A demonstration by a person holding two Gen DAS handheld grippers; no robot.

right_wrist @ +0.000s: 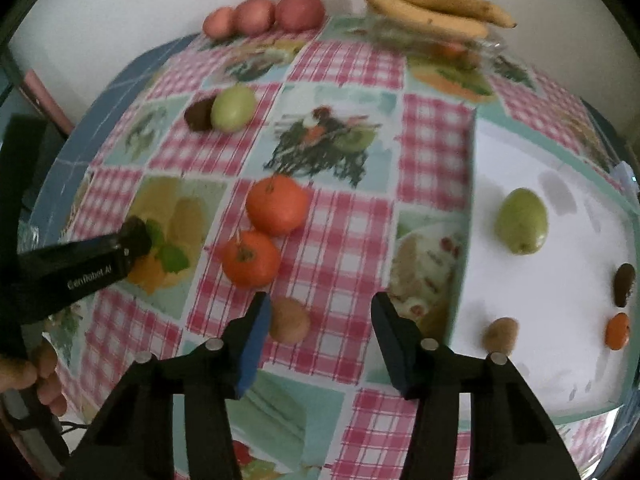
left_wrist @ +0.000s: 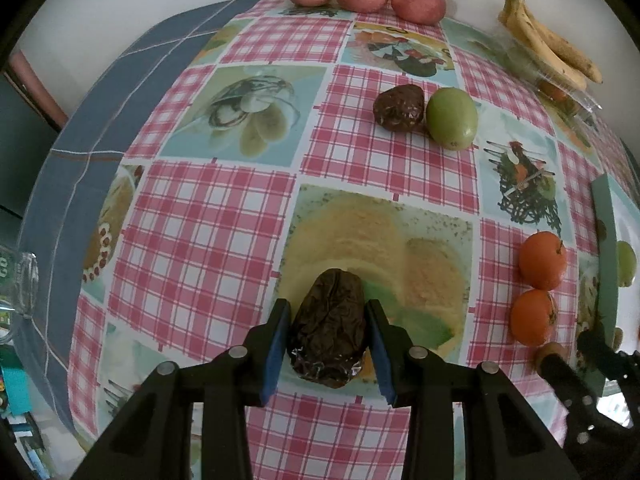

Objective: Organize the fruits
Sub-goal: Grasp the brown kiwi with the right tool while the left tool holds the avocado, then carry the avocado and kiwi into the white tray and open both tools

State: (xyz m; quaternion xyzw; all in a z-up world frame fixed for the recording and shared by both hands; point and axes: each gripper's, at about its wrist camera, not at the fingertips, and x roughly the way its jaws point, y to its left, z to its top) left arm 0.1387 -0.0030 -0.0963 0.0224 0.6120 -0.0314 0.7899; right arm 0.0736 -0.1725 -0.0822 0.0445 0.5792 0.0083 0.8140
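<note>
left gripper (left_wrist: 327,340): jaws set on either side of a dark wrinkled fruit (left_wrist: 328,328), blue pads touching or all but touching its flanks; judged to be grasping it, though firm contact cannot be confirmed. the fruit's long axis runs away from the wrist, in line with the fingers, so the pads meet its narrow width. it lies on the checked tablecloth (left_wrist: 208,240).

right gripper (right_wrist: 318,328): jaws apart, holding nothing. a small brown fruit (right_wrist: 289,322) lies on the cloth between the fingers, just beside the left pad and well clear of the right one. judged off-centre: the gripper needs to shift toward the left of its view before closing.

the white tray (right_wrist: 560,360) lies to the right of the right gripper, already holding a green fruit (right_wrist: 522,221) and small pieces. the right hand is the nearer to it; the left must cross over two oranges (left_wrist: 538,286).
</note>
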